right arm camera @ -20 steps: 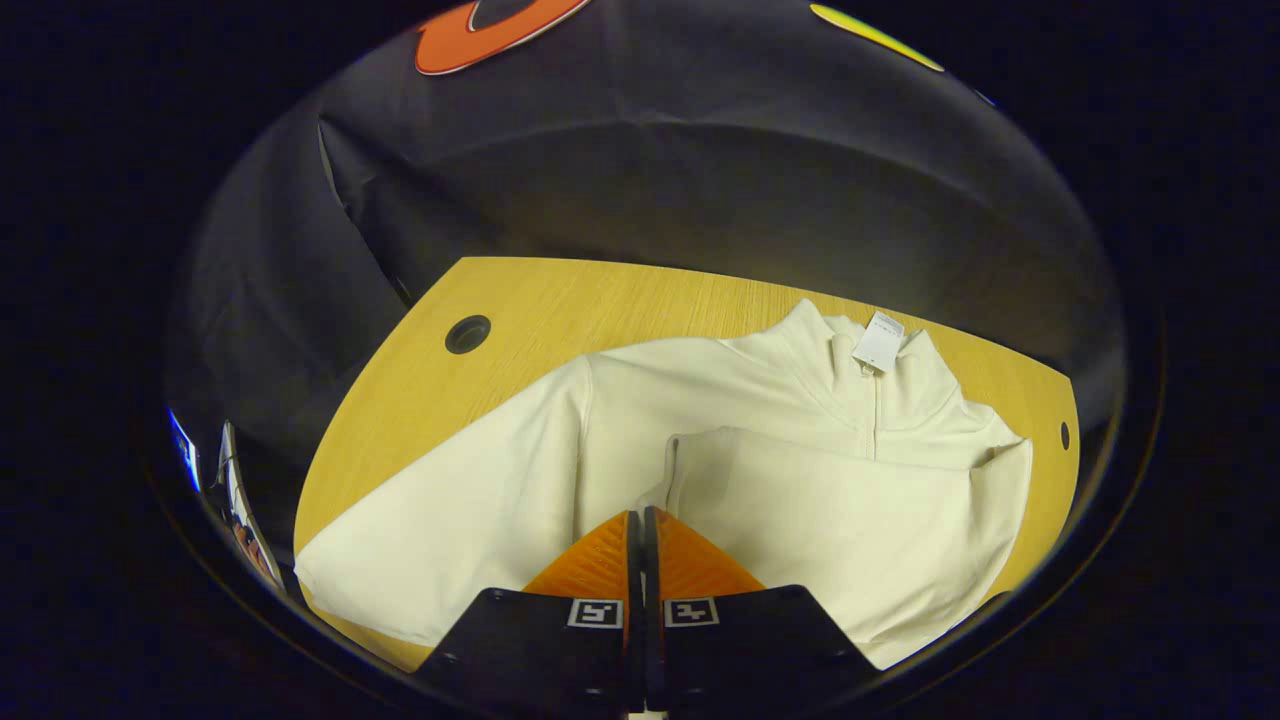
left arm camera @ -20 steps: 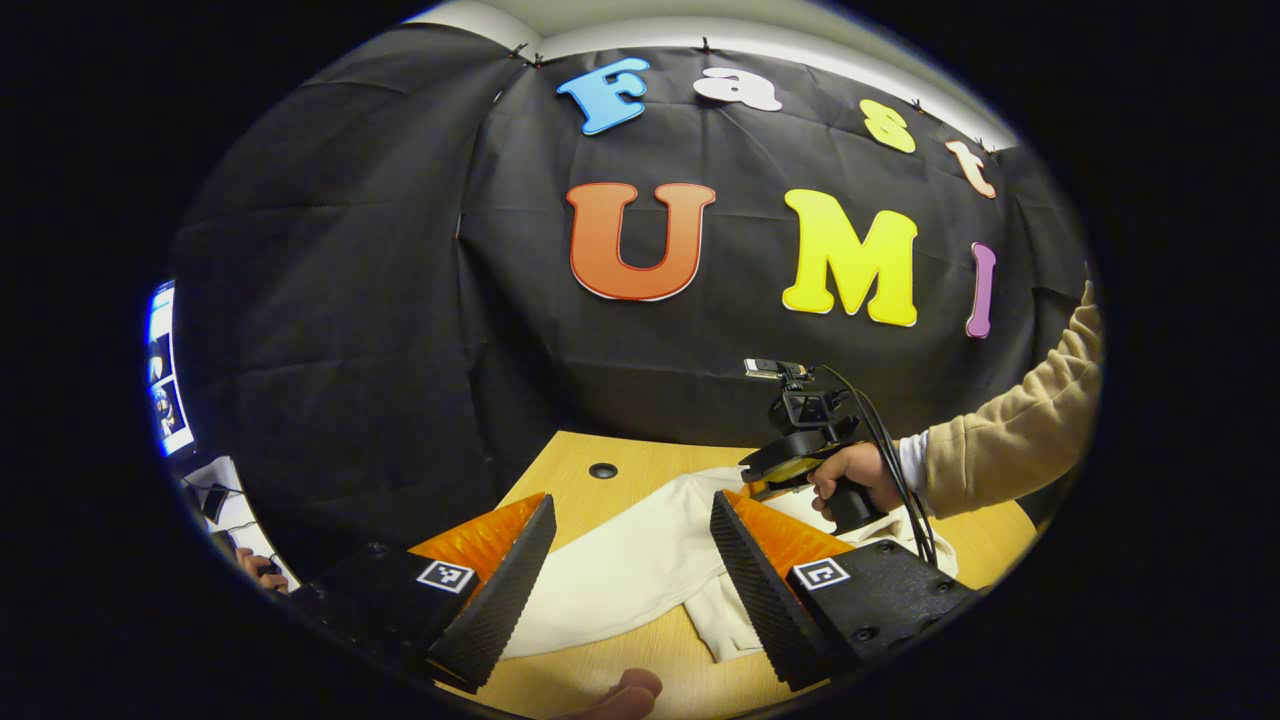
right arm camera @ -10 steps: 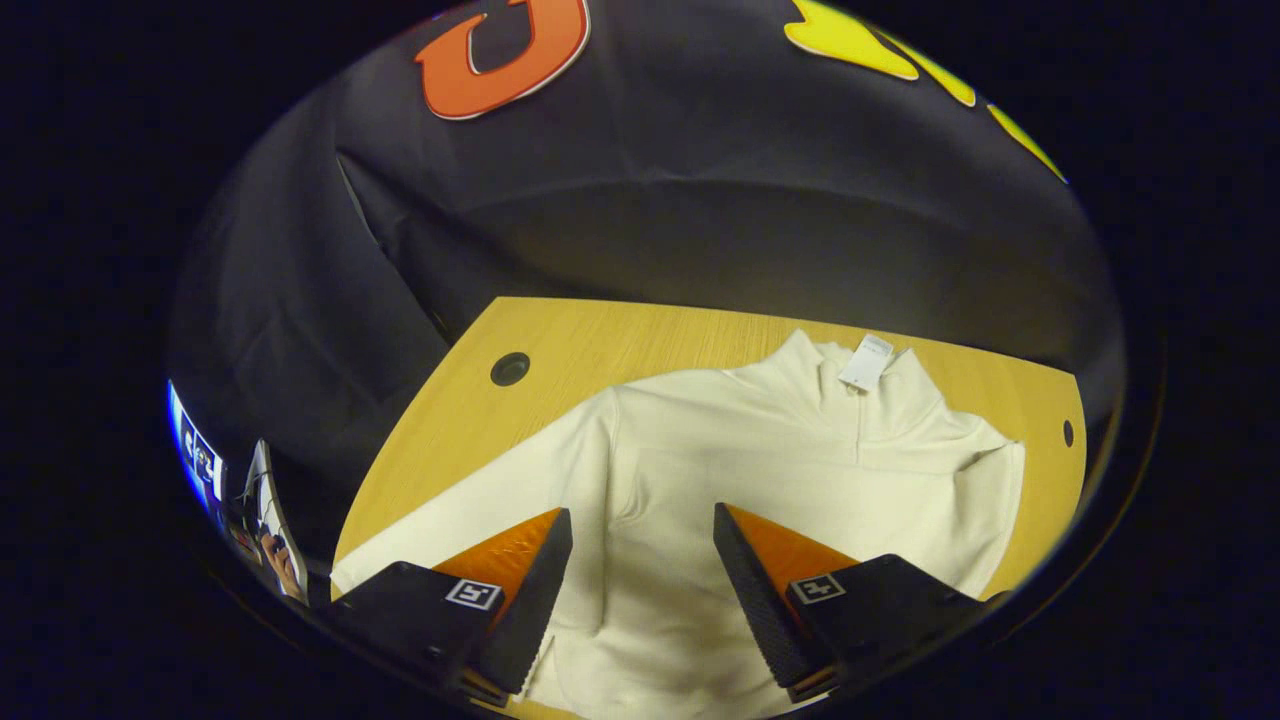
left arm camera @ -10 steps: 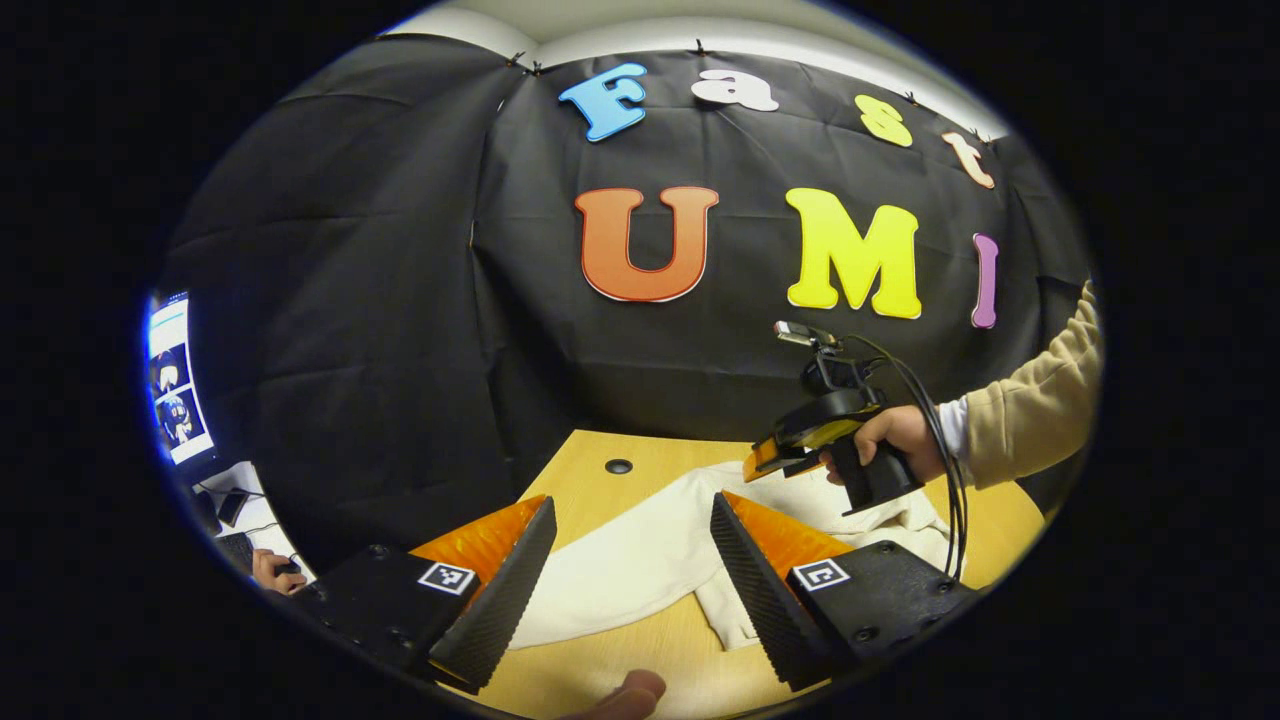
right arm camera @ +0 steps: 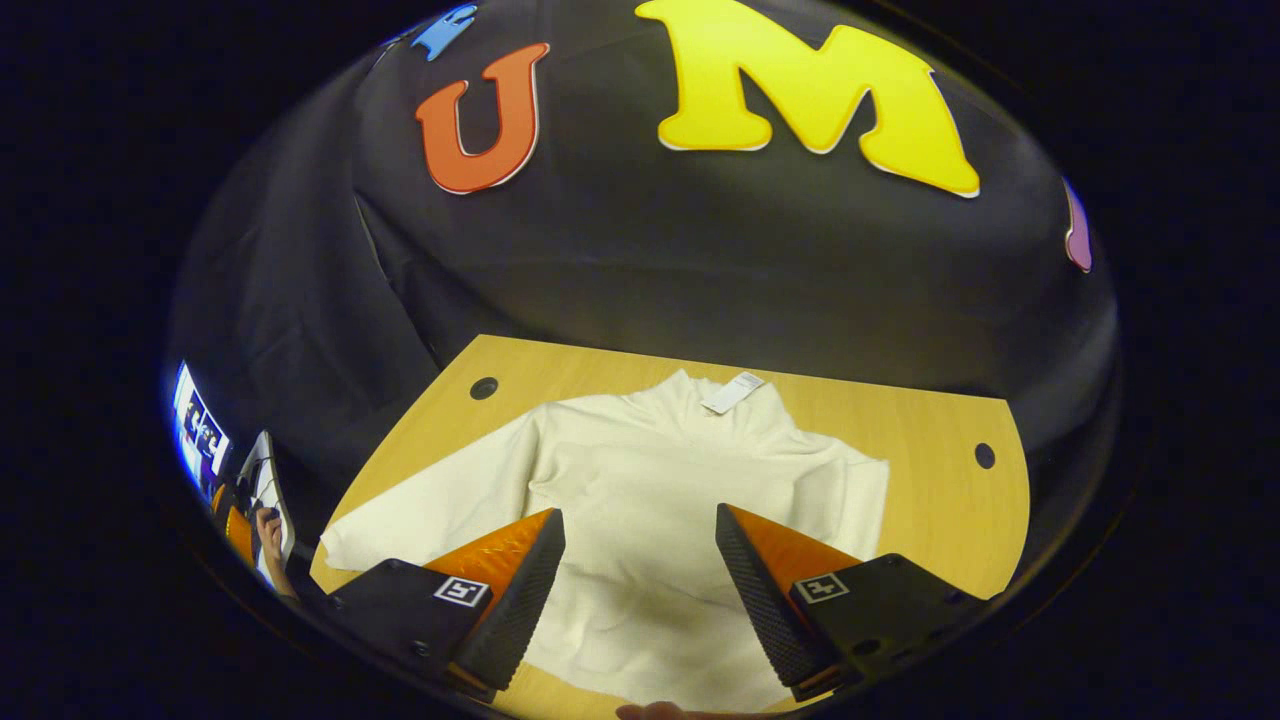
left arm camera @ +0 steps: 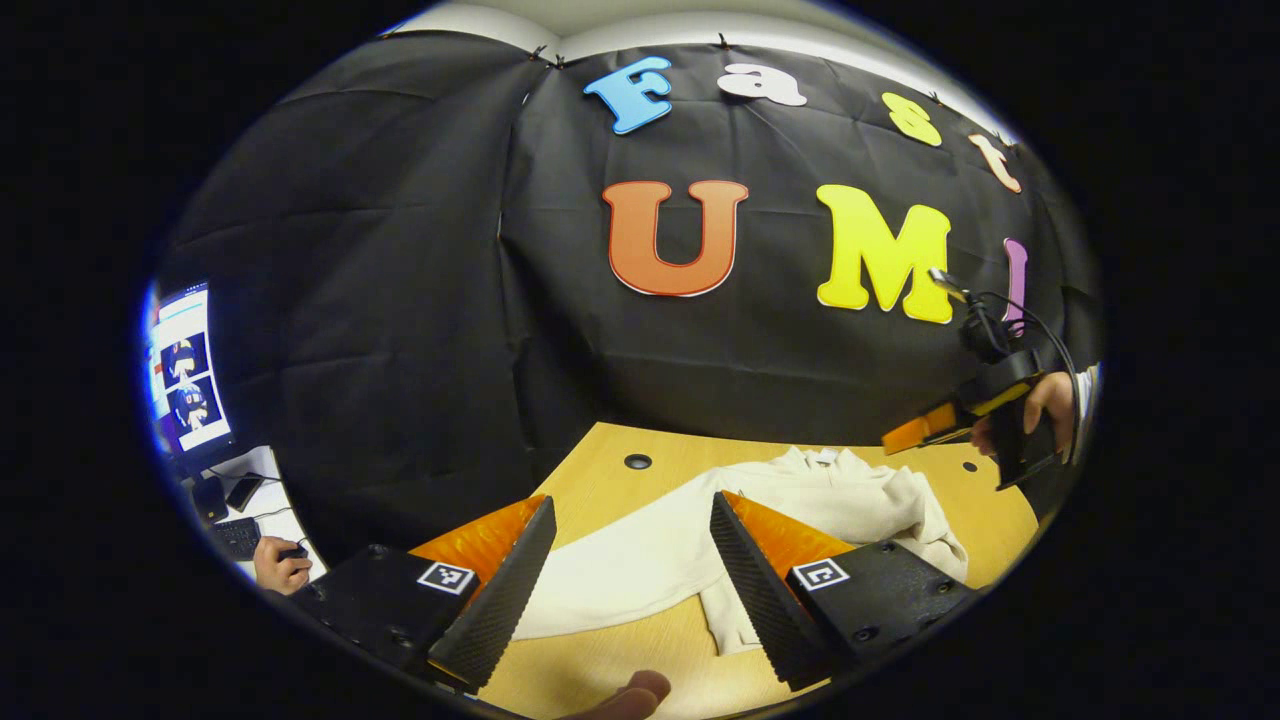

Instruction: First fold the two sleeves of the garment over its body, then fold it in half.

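The left tongs (left arm camera: 632, 575) are wide open and hold nothing; between their two fingers one sees the garment (left arm camera: 640, 560) lying below on the wooden surface (left arm camera: 600, 475). The right tongs (right arm camera: 640, 590) are also wide open and empty, and they hang above the body of the same white garment (right arm camera: 640, 500). In the left gripper view the right tongs (left arm camera: 915, 432) appear farther off at the right edge, raised above the surface and held by a hand (left arm camera: 1050, 400).

The garment lies flat with its collar (right arm camera: 725, 395) toward the booth's wall. In the right gripper view, the sleeve (right arm camera: 430, 510) on the left side stretches out toward the surface's edge. The sleeve (right arm camera: 850, 495) on the right side is folded over the body. Two small round holes (right arm camera: 484, 388) are in the surface near the wall. At the far left stands a screen (left arm camera: 185, 365), and beside it a hand (left arm camera: 275, 563) of another person rests.
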Demonstrator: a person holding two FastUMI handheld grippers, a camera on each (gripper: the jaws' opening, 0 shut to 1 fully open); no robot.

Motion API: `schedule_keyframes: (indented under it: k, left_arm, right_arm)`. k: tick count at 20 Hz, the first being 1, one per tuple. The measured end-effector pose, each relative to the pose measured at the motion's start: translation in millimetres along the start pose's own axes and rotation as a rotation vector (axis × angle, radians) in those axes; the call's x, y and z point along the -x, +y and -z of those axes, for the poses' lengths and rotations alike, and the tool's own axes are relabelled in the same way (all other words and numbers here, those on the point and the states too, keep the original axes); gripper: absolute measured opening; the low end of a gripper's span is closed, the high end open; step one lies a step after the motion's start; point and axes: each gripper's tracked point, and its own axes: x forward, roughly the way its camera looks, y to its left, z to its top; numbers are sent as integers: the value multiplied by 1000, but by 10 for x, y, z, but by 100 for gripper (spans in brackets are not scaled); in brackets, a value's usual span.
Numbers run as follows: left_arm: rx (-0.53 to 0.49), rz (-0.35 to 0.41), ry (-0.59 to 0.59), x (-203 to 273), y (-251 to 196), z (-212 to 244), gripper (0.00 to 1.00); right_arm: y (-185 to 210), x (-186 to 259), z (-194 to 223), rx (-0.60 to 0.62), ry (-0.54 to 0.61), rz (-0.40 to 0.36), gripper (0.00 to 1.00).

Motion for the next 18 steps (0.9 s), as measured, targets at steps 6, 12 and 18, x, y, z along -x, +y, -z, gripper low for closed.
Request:
schedule_keyframes:
  k: [6,12,18]
  left_arm:
    - [69,-139,95,-241,332,337,99]
    - [130,-286,225,-539,832,899,100]
    - [240,-472,352,-486,1414,1511,100]
  right_arm:
    - [-475,687,267,-18,-51,28,94]
    - [-538,942,616,-19,-27,39,94]
    - [-186,796,895,34,58,22,94]
